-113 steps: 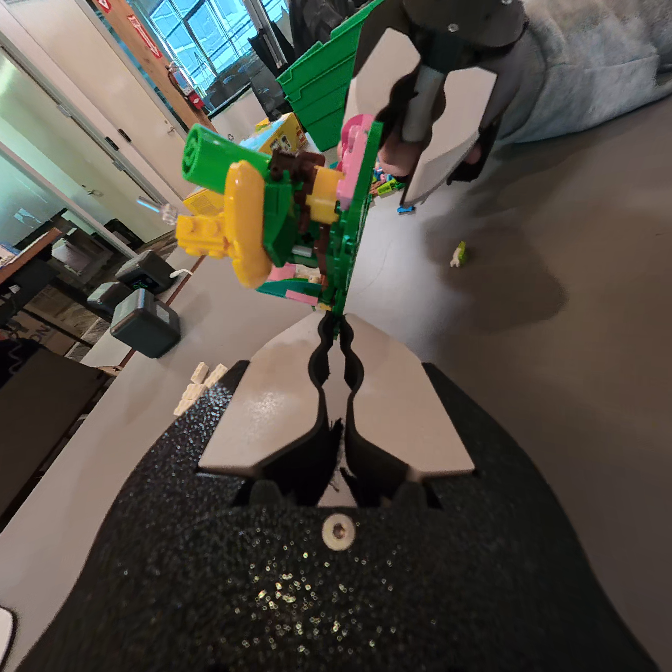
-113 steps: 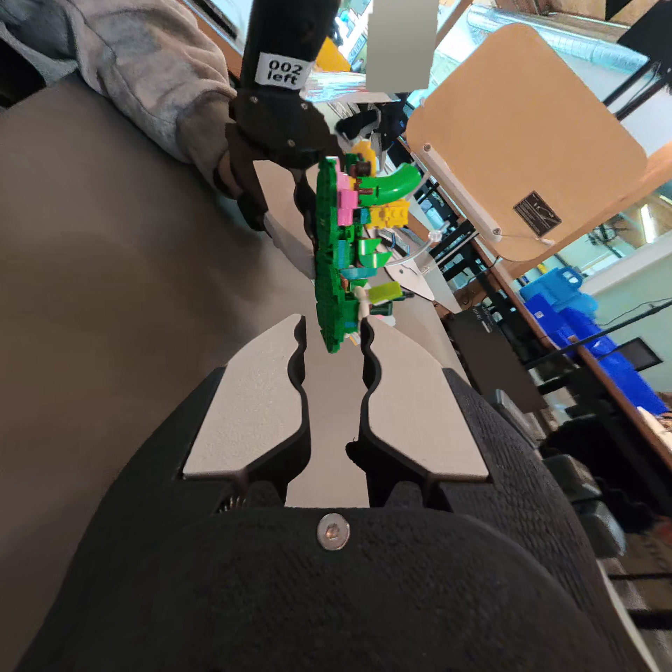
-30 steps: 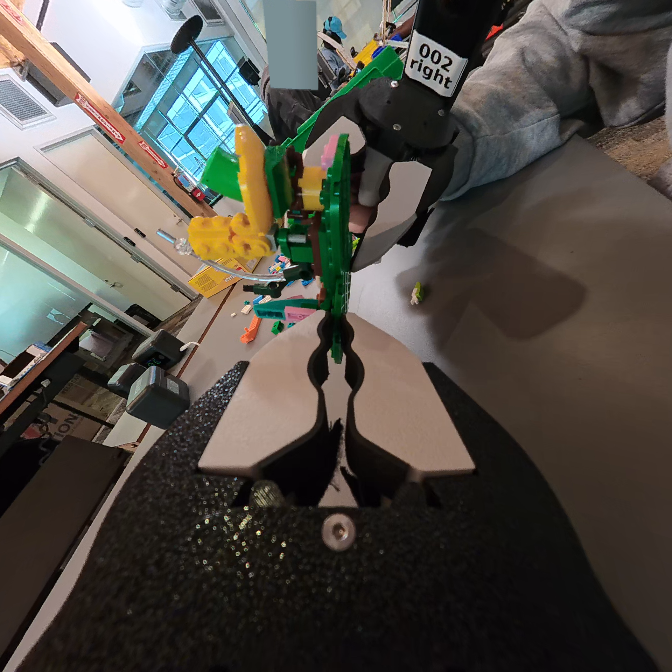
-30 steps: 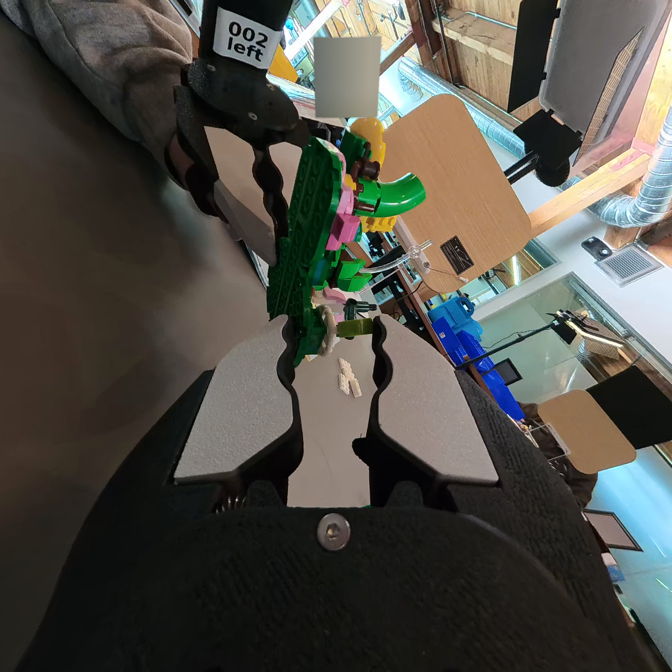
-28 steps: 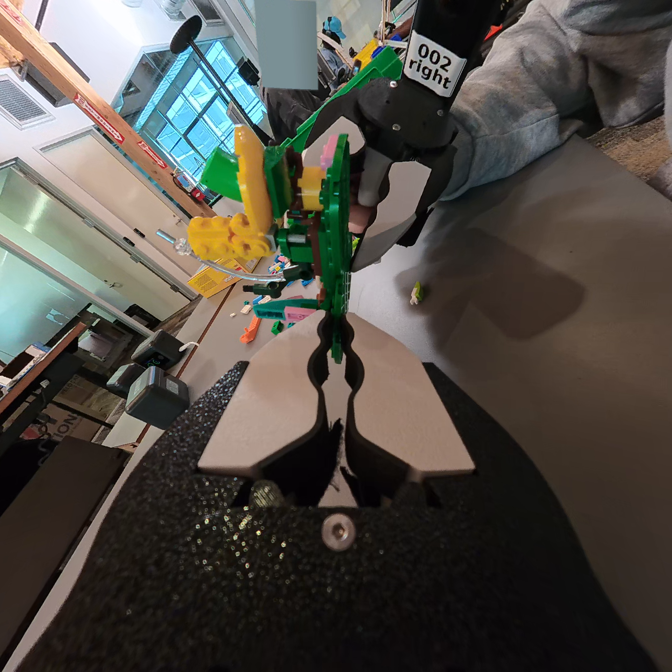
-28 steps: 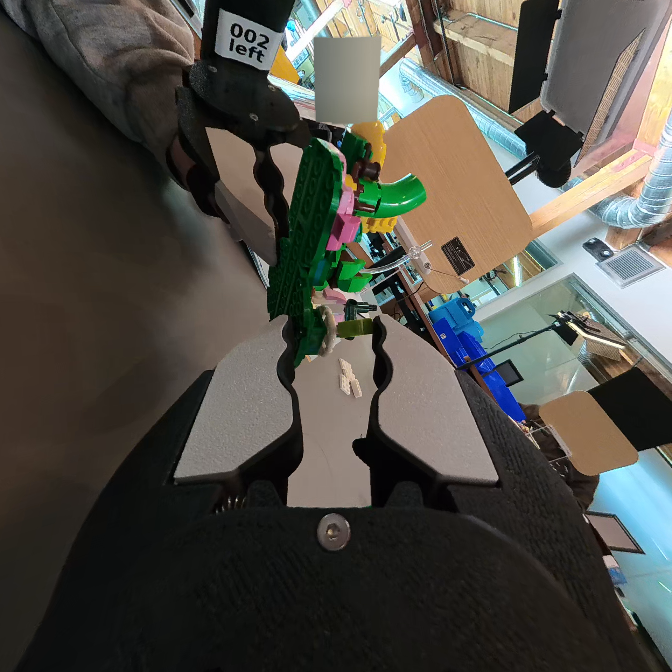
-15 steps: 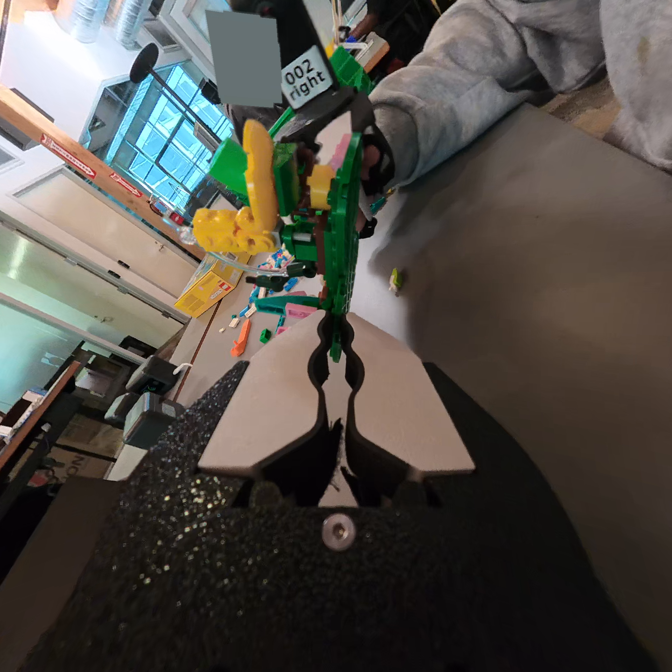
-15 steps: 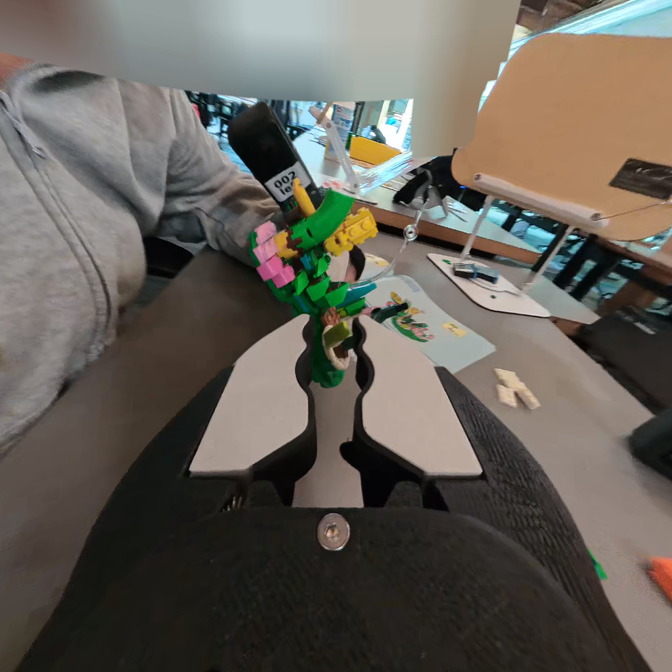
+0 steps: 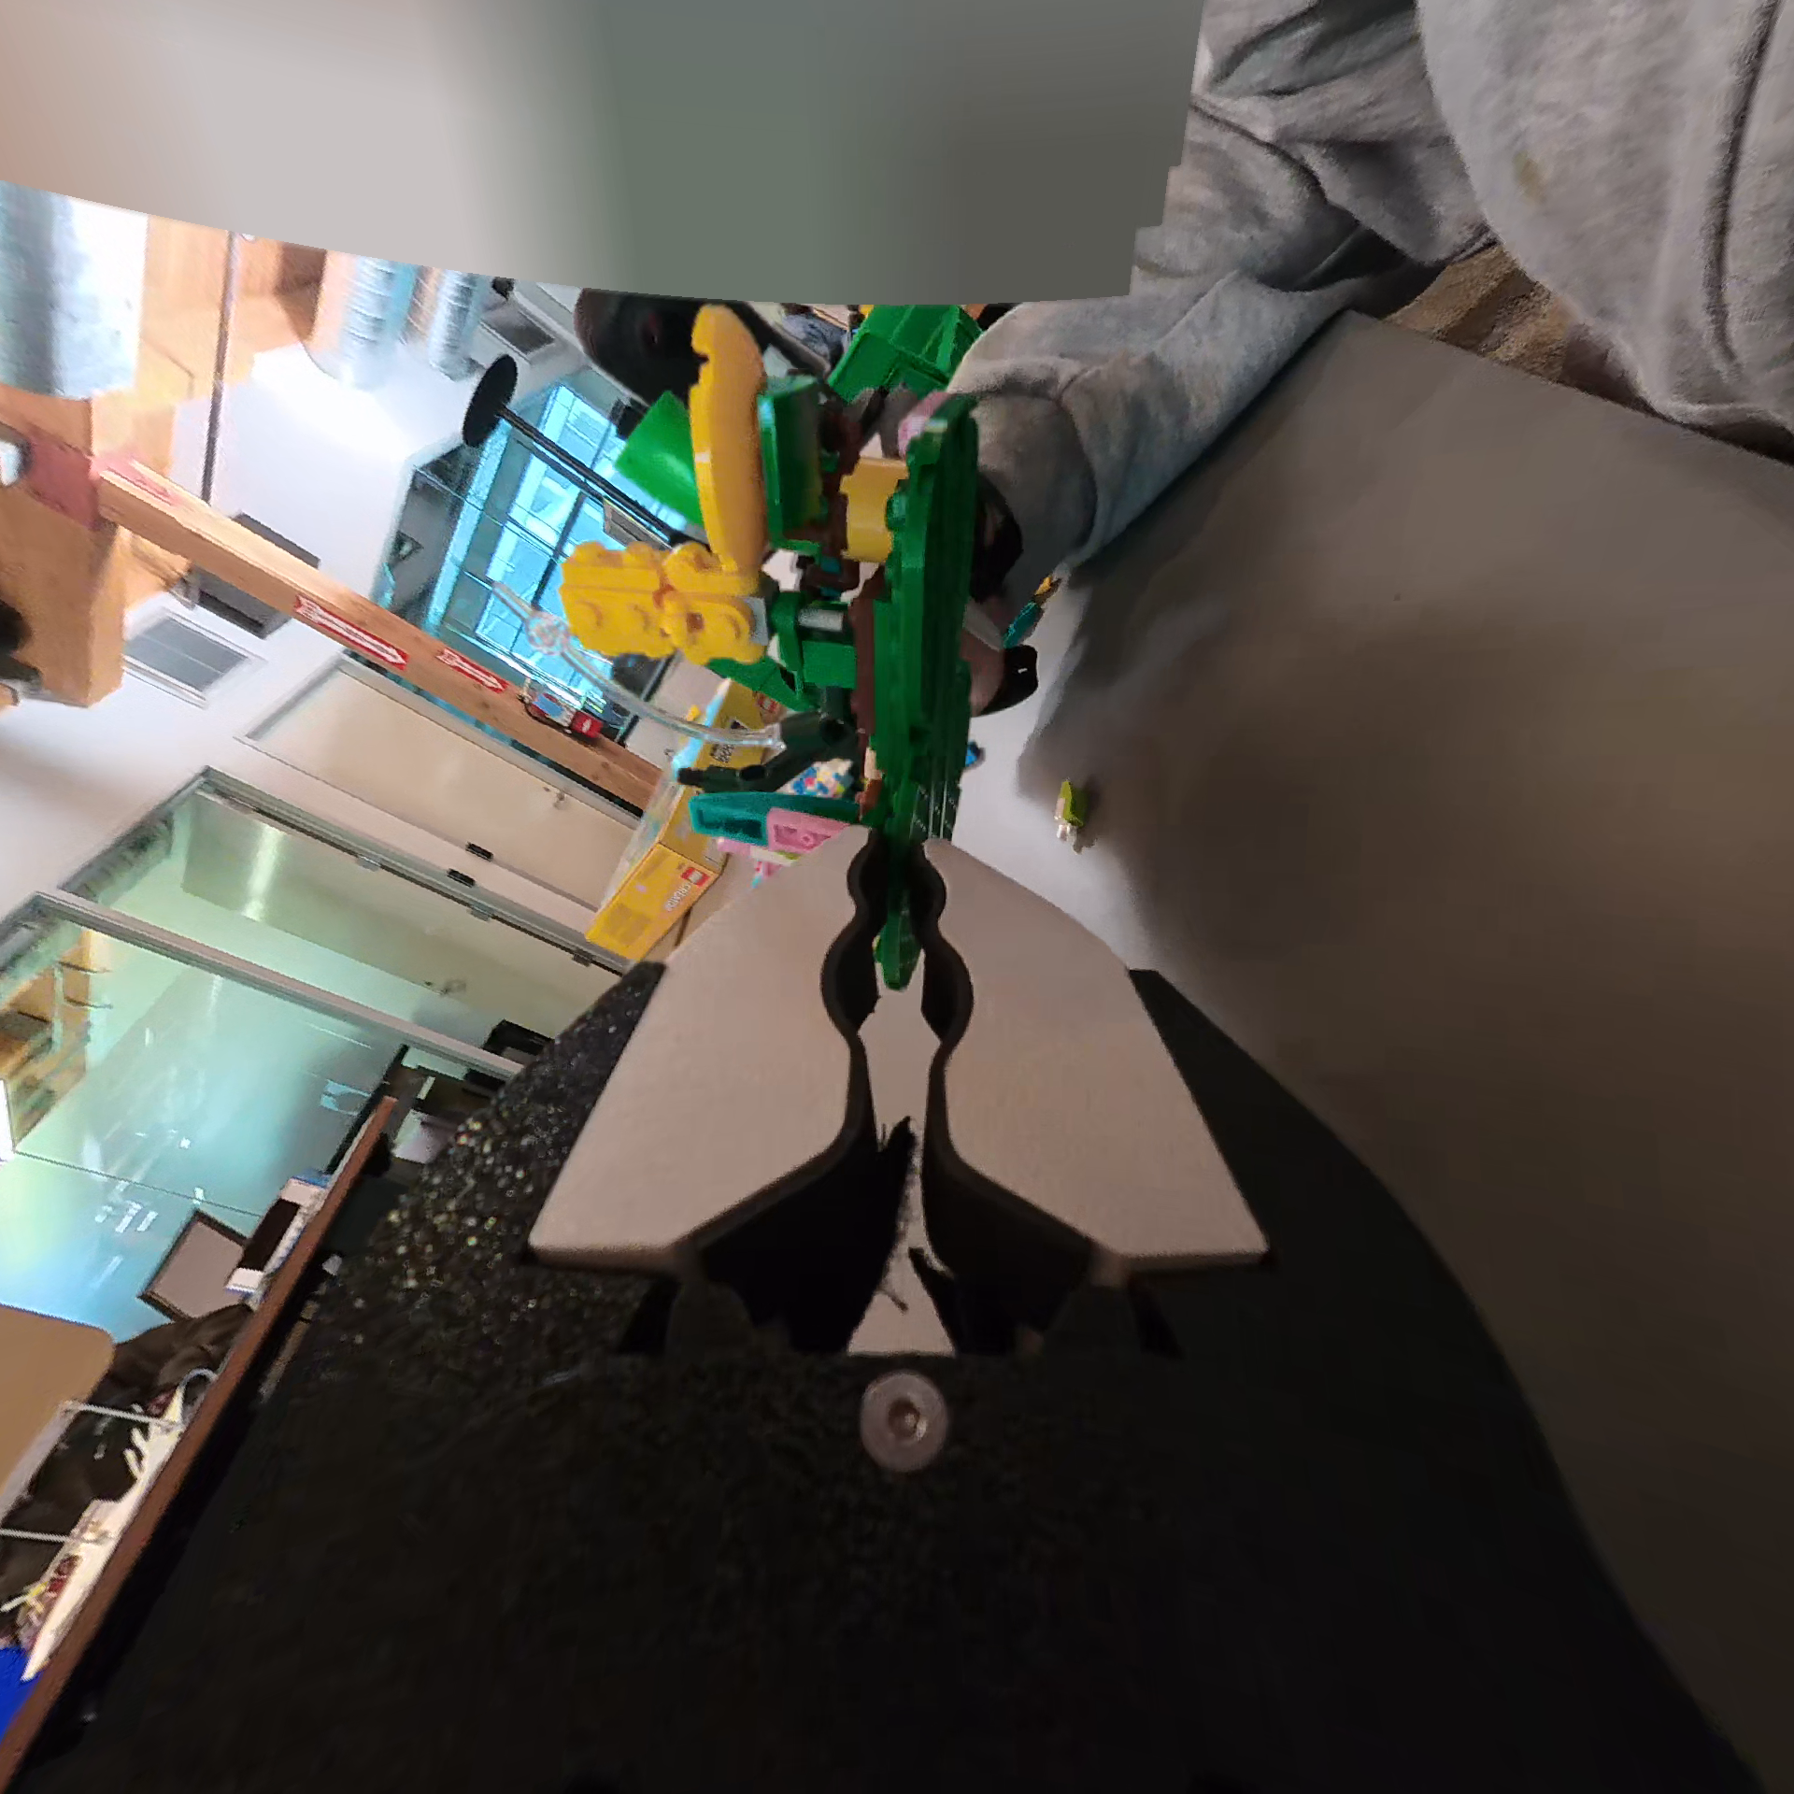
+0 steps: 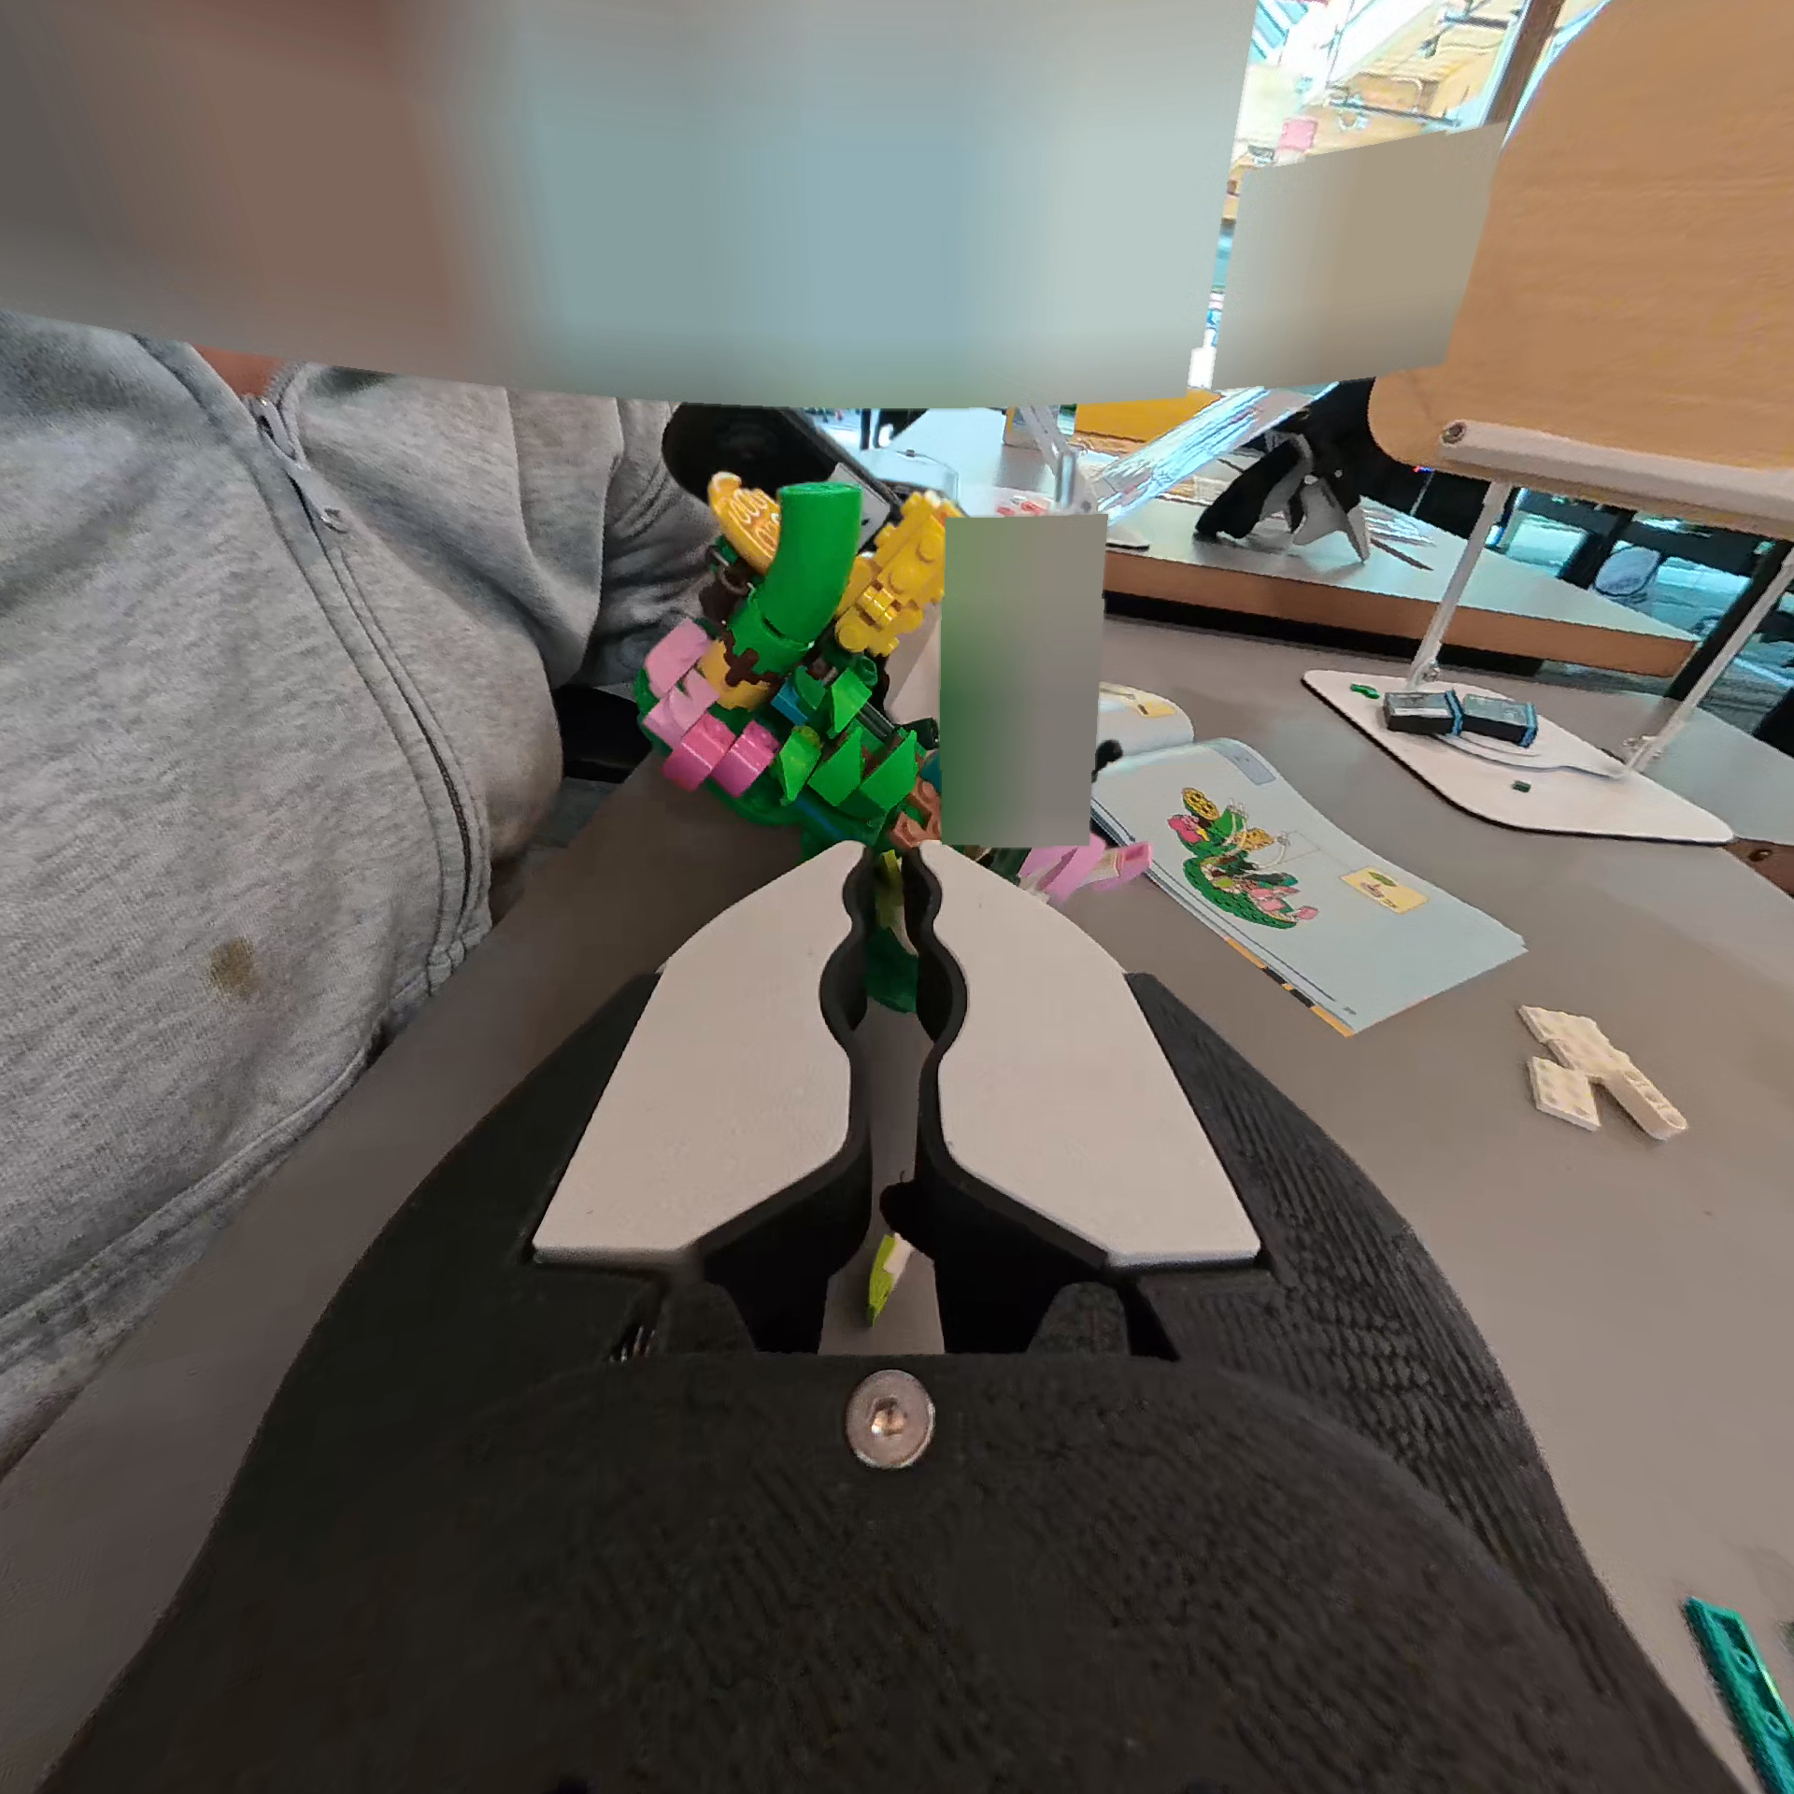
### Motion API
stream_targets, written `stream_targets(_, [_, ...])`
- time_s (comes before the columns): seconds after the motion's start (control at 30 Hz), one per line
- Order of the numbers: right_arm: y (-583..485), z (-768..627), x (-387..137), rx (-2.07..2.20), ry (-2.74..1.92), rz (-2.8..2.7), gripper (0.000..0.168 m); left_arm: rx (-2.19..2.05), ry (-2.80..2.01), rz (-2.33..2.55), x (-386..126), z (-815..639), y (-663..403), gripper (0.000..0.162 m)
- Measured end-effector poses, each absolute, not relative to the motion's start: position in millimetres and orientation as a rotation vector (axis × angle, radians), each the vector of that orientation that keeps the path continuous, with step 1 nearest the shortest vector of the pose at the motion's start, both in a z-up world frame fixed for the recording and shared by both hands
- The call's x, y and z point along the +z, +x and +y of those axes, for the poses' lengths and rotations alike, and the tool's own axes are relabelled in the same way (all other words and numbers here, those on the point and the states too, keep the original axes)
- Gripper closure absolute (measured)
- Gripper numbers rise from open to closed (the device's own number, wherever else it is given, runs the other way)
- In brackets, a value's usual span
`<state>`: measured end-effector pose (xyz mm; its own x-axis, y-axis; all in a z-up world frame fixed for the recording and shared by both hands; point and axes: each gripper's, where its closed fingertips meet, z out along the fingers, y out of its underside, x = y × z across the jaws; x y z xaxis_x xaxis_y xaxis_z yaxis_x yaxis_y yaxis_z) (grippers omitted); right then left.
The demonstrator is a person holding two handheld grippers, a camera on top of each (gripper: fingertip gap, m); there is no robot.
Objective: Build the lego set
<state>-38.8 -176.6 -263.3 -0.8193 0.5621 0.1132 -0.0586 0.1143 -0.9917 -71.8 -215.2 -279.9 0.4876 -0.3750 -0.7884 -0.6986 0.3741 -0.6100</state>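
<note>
1. The left gripper (image 9: pixel 898 874) has its jaws nearly closed, pinching the green base plate of the lego model (image 9: pixel 913 660) by its edge; the model stands out toward 12 o'clock, above the grey desk (image 9: pixel 1456 777).
2. The right gripper (image 10: pixel 888 874) has its jaws narrowed onto a green and lime part at the model's (image 10: pixel 806 699) lower end.
3. At 2 o'clock in the right wrist view, an open instruction booklet (image 10: pixel 1311 893) lies on the desk; white plates (image 10: pixel 1592 1068) lie at 3 o'clock.
4. A small lime piece (image 9: pixel 1071 811) rests on the desk at 1 o'clock in the left wrist view.
</note>
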Motion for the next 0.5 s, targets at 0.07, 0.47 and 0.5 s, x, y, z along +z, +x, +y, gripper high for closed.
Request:
stream_targets(0.07, [-39,-177,-263,1.787,-0.505,-1.927,0.165,0.295,-1.21,1.122,-279,-217,-71,0.159])
stream_targets(0.47, [-39,-175,-263,1.923,-0.582,-1.933,0.163,0.38,-1.113,1.181,-275,-225,-60,0.159])
stream_targets(0.5, [-39,-175,-263,1.917,-0.575,-1.929,0.163,0.37,-1.119,1.171,-275,-224,-60,0.159])
